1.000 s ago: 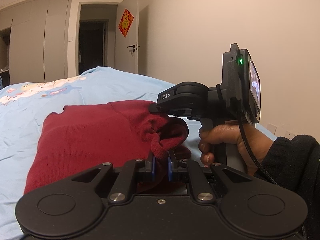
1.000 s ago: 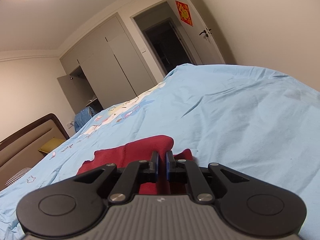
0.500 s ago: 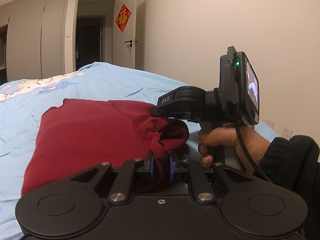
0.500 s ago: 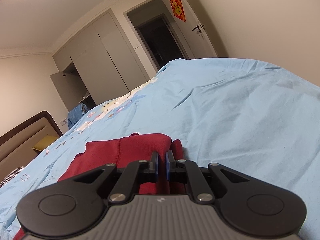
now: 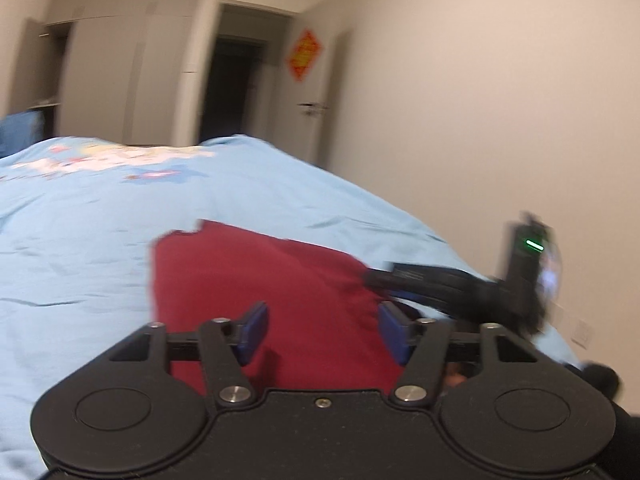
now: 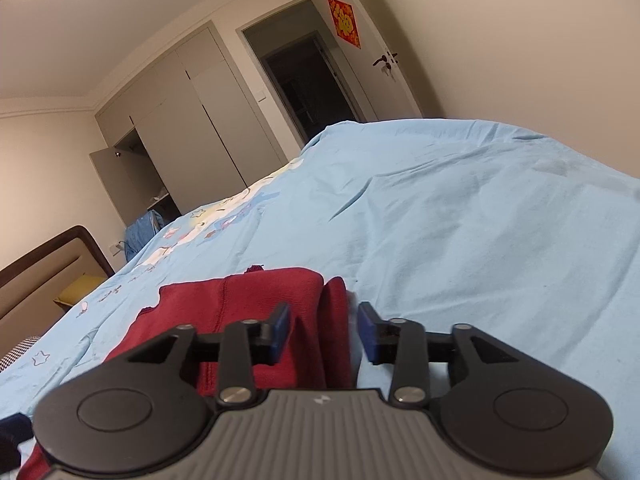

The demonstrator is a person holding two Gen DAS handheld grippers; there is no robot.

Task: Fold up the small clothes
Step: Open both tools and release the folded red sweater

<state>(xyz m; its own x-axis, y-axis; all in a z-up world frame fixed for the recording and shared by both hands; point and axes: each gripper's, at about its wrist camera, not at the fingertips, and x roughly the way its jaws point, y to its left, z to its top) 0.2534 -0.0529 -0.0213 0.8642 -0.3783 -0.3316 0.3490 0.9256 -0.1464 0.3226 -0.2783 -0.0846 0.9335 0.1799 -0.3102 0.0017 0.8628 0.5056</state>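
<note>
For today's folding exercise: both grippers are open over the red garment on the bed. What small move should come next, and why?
Probably lift both grippers clear: the left gripper and right gripper stand open, and the red garment lies folded on the blue sheet, so nothing is held.

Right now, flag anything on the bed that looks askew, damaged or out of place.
Nothing stands out. The red garment lies folded flat on the blue sheet, with only a small uneven edge at its far corner. Both the left gripper and the right gripper are open over it. The left view is blurred.
</note>
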